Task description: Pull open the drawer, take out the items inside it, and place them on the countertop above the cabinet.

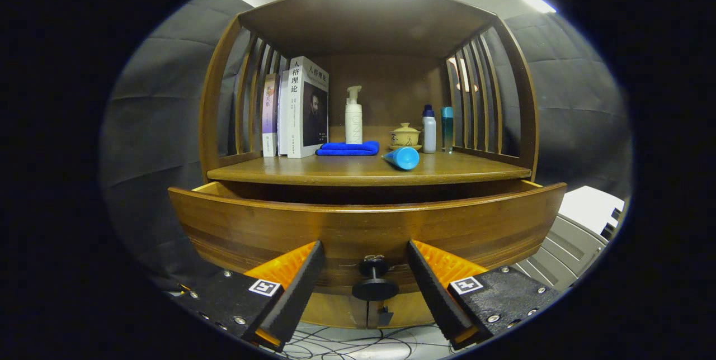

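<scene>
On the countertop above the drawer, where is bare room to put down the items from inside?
The countertop is bare along its front edge, from below the books to the blue tube, and again right of the tube. It is crowded at the back: blue cloth, pump bottle, lidded cup, two bottles. The gripper has open jaws, the drawer knob between them.

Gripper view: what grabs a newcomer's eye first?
The wide wooden drawer, pulled out beneath the countertop, spans the scene. Its dark knob sits between the open jaws of the gripper, neither touching it. Above, a blue tube lies near the countertop's front edge, with a folded blue cloth and upright books behind.
</scene>
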Demonstrator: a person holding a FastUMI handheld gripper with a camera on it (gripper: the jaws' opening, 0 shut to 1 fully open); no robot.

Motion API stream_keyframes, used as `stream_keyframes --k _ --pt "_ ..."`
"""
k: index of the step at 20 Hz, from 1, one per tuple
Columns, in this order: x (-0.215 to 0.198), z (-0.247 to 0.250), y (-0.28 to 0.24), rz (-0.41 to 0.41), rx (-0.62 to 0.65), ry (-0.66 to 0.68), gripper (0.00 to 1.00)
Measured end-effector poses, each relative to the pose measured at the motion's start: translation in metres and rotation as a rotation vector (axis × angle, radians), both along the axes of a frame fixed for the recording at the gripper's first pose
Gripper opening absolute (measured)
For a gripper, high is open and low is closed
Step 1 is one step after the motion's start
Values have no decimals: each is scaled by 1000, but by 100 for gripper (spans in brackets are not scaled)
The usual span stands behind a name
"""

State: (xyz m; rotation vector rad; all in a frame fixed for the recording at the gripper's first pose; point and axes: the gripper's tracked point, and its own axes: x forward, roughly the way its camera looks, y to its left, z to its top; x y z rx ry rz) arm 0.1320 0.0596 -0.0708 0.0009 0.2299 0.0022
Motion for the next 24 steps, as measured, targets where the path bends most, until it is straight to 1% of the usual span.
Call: stream_keyframes --k 13,15,18,20,22,24 --pt "58 -7 -1 0 -17 -7 94" --pt "63 -8 -2 -10 -18 -4 94" --pt "63 -8 -1 -13 -22 -19 93" --pt "61 -9 0 4 -30 -12 93" --pt "61 -8 1 12 -4 -5 93" --pt "58 -4 -3 10 -10 1 93"
